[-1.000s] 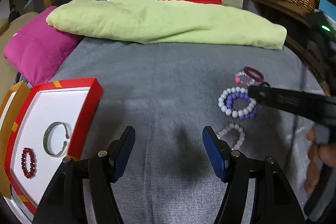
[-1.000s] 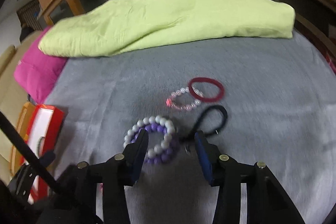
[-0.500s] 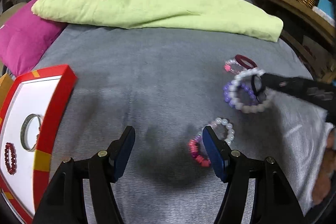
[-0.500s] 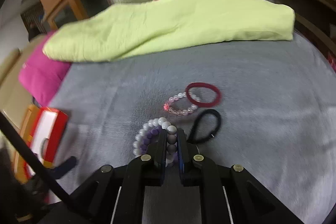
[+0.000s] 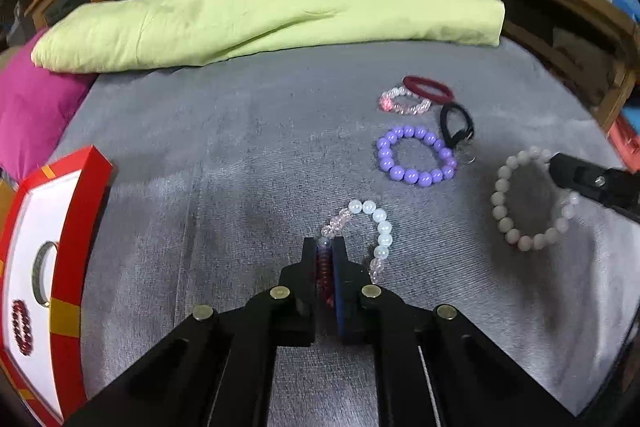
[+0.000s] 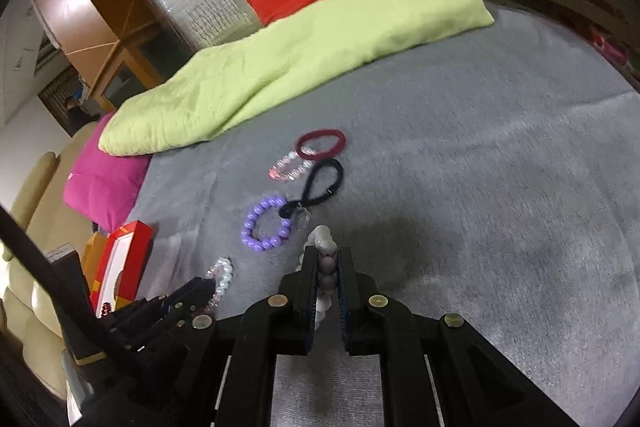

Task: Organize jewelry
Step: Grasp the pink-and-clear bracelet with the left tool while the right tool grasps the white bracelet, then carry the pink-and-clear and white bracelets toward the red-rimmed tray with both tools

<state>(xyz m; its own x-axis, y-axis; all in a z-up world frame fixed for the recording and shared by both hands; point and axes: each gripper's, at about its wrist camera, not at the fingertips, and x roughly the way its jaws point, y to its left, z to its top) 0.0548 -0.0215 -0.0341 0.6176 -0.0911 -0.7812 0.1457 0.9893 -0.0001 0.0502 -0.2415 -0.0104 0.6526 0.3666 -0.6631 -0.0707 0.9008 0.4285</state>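
Left gripper (image 5: 325,269) is pinching the pink bracelet (image 5: 360,231); the red box (image 5: 60,247) is lying to its left. Right gripper (image 6: 329,269) is clamping the pale bead bracelet (image 5: 528,203), farther from it.

Left hand-held gripper (image 5: 324,259) and right hand-held gripper (image 6: 329,267) both angle downward, jaws pinched nearly together.

Right gripper (image 6: 328,259): I had it clamped on a pale grey-white round-bead bracelet (image 6: 325,241).
Nearby: I saw a purple round-bead bracelet (image 6: 266,225) lying on the grey blanket (image 6: 480,167).
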